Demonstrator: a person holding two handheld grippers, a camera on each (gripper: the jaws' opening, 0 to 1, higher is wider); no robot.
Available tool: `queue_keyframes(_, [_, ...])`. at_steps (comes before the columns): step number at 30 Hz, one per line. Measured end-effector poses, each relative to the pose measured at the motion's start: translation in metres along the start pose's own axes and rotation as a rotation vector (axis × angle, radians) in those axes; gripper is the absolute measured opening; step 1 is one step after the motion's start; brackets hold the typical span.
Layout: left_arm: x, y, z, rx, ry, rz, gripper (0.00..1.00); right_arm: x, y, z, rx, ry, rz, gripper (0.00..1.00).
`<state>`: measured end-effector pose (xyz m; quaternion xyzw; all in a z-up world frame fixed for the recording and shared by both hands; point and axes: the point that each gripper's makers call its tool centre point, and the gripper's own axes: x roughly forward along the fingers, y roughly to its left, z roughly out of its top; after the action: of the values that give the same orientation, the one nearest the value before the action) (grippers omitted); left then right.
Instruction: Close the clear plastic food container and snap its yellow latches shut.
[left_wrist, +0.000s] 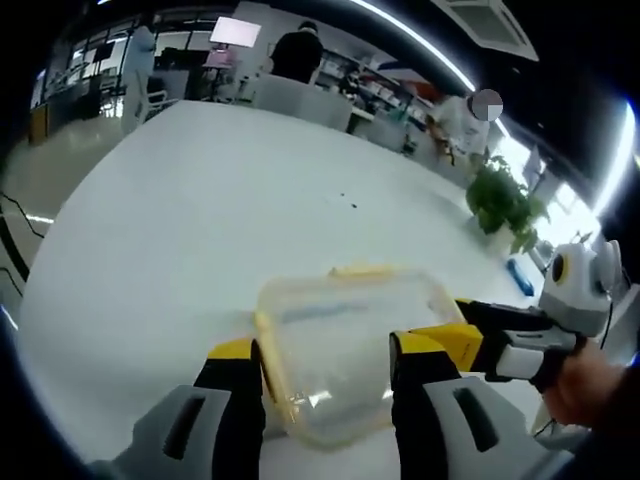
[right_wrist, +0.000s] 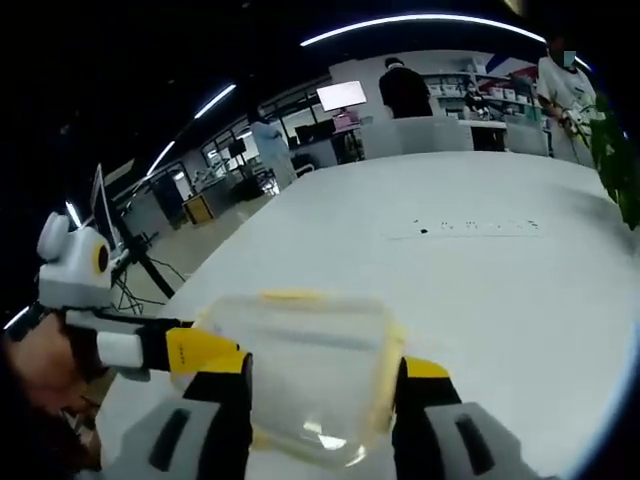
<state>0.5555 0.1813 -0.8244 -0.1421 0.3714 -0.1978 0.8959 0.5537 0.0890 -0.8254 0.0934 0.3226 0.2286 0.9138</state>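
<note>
Nearest the lens in the left gripper view are the black, yellow-tipped jaws of the left gripper (left_wrist: 325, 365), spread wide with the clear, rounded-rectangular plastic food container (left_wrist: 350, 350) lying between them. They flank it without visibly pressing its walls, so this gripper is released, likely bracketing the box so it cannot slide. The right gripper view shows the same arrangement from the opposite side: the right gripper (right_wrist: 325, 385) also stands parted, its jaws either side of the container (right_wrist: 300, 365), apparently for the same reason.

The container sits on the white tabletop (left_wrist: 200, 220), at the edge nearest the person, with the lid appearing to rest flat on the base. A yellow latch (left_wrist: 362, 270) shows along the container's far rim in the left gripper view, and another (right_wrist: 290, 296) on the far rim in the right gripper view; whether either is snapped down I cannot tell. Beyond the container the table runs bare toward a green potted plant (left_wrist: 505, 205). My judgement: the lid is on, the latches remain to be pressed.
</note>
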Motion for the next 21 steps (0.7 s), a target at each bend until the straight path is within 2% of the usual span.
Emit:
queue_keyframes(8, [0.007, 0.020, 0.019, 0.000, 0.001, 0.002, 0.48, 0.022, 0.006, 0.014, 0.004, -0.006, 0.002, 0.55])
queue_keyframes(21, [0.005, 0.022, 0.019, 0.000, -0.013, -0.001, 0.49, 0.021, 0.007, 0.013, 0.010, -0.035, 0.008, 0.55])
